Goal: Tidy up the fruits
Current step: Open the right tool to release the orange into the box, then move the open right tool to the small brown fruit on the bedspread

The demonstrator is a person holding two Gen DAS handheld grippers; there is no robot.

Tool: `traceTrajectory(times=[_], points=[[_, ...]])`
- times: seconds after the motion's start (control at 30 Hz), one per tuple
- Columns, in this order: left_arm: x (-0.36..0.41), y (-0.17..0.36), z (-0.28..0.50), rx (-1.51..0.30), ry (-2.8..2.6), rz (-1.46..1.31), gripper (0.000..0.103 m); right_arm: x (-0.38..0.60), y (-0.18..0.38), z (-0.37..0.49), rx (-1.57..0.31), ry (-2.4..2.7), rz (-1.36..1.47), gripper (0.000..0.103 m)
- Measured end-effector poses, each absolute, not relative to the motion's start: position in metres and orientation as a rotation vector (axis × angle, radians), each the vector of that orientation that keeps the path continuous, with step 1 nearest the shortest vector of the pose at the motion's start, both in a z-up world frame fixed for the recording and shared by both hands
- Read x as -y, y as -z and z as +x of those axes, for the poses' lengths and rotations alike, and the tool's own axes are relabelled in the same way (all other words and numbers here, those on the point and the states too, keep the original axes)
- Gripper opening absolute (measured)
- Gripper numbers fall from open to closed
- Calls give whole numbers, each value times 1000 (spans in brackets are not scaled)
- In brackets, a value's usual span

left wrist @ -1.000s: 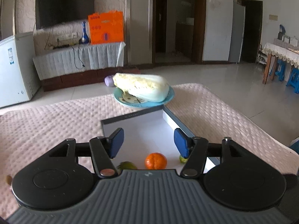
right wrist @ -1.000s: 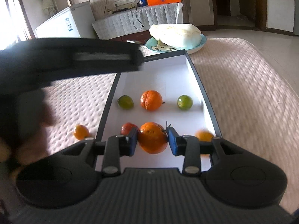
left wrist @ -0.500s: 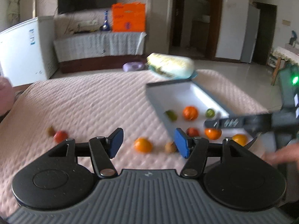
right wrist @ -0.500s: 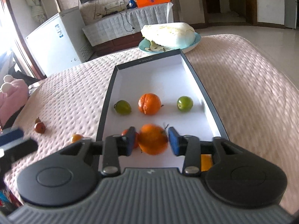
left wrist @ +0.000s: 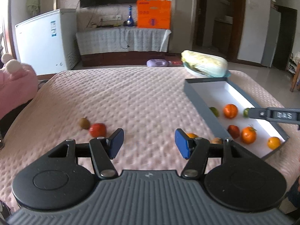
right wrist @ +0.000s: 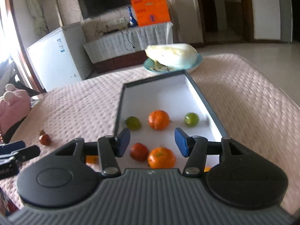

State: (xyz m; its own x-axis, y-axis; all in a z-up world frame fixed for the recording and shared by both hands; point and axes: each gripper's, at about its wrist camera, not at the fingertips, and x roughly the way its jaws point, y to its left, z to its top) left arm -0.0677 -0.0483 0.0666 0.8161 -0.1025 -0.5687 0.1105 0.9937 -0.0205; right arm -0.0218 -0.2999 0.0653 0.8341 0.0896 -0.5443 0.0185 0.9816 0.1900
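In the box (right wrist: 204, 101), near its near end, the orange (right wrist: 161, 160) lies beside a red fruit (right wrist: 139, 151), free of the right gripper (right wrist: 152, 143), whose jaws have just been opening. The left gripper (left wrist: 149, 143) (fingers apart, empty) hovers over the bedspread (left wrist: 131, 101) between loose fruits; a careless approach could nudge the red one (left wrist: 97, 130) rolling toward the left edge.

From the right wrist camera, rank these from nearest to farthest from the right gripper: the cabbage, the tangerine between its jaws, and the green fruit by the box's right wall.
1. Tangerine: just ahead, near row of the box.
2. Green fruit: far row, right side.
3. Cabbage: on the plate beyond the box.
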Motion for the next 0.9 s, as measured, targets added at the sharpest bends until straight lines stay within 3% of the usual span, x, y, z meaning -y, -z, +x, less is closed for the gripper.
traceTrajectory(times=[0.27, 0.37, 0.57, 0.67, 0.73, 0.9], points=[[28, -69, -65, -609, 99, -19, 66, 252, -73, -45, -485, -247, 108, 55], [22, -68, -64, -617, 93, -41, 66, 231, -60, -44, -560, -339, 70, 50], [21, -68, -64, -621, 96, -36, 66, 230, -35, -27, -719, -297, 55, 49], [21, -69, -64, -619, 100, -43, 66, 237, -35, -26, -723, -261, 52, 35], [22, -70, -65, -614, 109, -45, 66, 237, -35, -27, -719, -225, 16, 17], [28, -67, -64, -628, 117, -34, 66, 237, -34, -23, -713, -140, -39, 17]])
